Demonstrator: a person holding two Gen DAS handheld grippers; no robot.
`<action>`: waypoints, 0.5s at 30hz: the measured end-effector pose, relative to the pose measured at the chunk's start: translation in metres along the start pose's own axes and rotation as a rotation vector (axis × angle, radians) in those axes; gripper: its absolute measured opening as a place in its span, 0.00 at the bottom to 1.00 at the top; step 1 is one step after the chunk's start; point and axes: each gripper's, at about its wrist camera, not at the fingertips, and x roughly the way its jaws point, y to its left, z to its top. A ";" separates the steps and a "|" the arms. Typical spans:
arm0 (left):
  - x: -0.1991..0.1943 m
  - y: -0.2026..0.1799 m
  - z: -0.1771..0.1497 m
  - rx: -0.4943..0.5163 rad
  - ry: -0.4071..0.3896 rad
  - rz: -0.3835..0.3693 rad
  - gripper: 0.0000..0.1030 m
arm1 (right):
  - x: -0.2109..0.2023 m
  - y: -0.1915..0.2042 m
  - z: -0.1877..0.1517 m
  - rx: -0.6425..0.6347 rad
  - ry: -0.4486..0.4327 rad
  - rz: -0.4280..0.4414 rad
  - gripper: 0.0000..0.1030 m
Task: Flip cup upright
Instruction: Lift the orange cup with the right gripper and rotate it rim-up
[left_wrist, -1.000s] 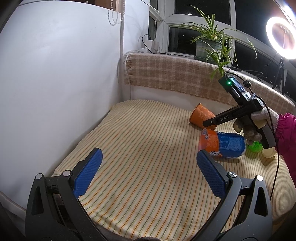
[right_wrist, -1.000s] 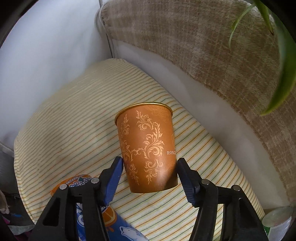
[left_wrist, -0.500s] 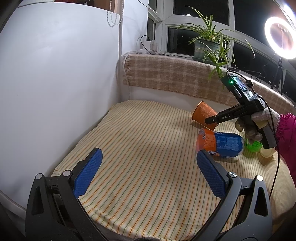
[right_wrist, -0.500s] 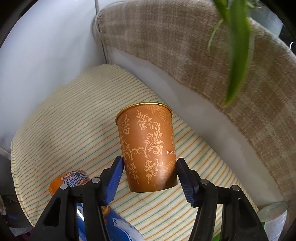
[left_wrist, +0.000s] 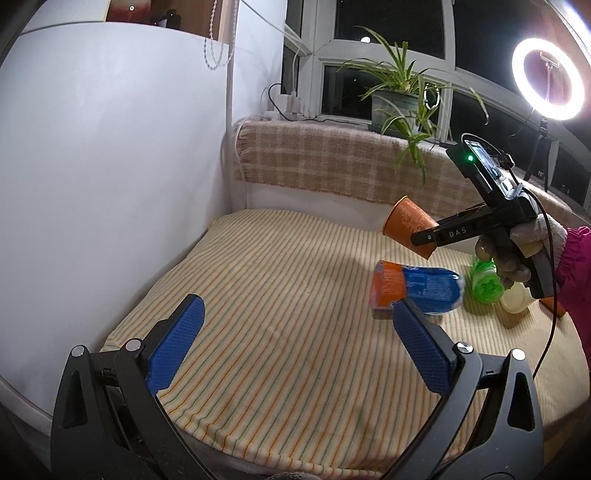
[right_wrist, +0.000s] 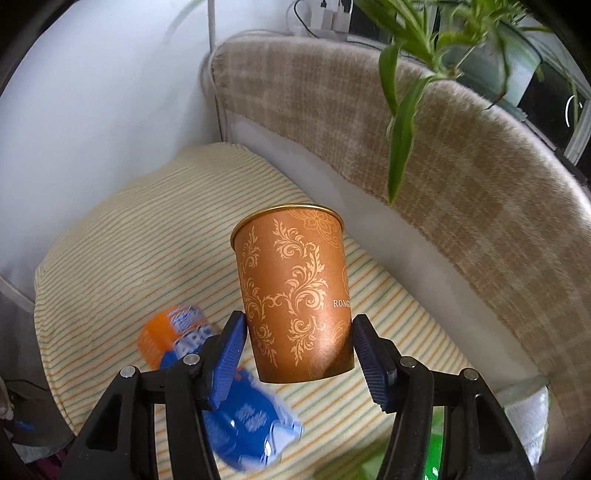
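Observation:
An orange paper cup (right_wrist: 295, 295) with a gold leaf pattern sits between the blue pads of my right gripper (right_wrist: 297, 354), which is shut on its lower body. The left wrist view shows the cup (left_wrist: 408, 229) held in the air above the striped cushion (left_wrist: 277, 302), tilted, its rim pointing up and to the left, with the right gripper (left_wrist: 428, 236) clamped near its base. My left gripper (left_wrist: 295, 343) is open and empty, low over the front of the cushion, far from the cup.
A blue and orange snack packet (left_wrist: 413, 288) lies on the cushion below the cup. A green bottle (left_wrist: 485, 282) and a pale lid (left_wrist: 515, 301) lie at the right. A plaid backrest (left_wrist: 351, 162), a white wall (left_wrist: 110, 166) and a hanging plant (right_wrist: 406, 110) surround the cushion.
My right gripper has lifted the cup off the cushion and raised it higher, toward the plant. The snack packet now lies further below it. My left gripper has stayed put.

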 end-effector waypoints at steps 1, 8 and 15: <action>-0.003 -0.001 0.000 0.000 -0.004 -0.005 1.00 | -0.005 0.002 -0.004 -0.006 -0.003 -0.011 0.59; -0.019 -0.008 -0.002 0.005 -0.025 -0.046 1.00 | -0.050 0.006 -0.032 0.027 -0.052 -0.044 0.59; -0.029 -0.022 -0.006 0.025 -0.030 -0.102 1.00 | -0.094 0.007 -0.068 0.149 -0.113 -0.049 0.59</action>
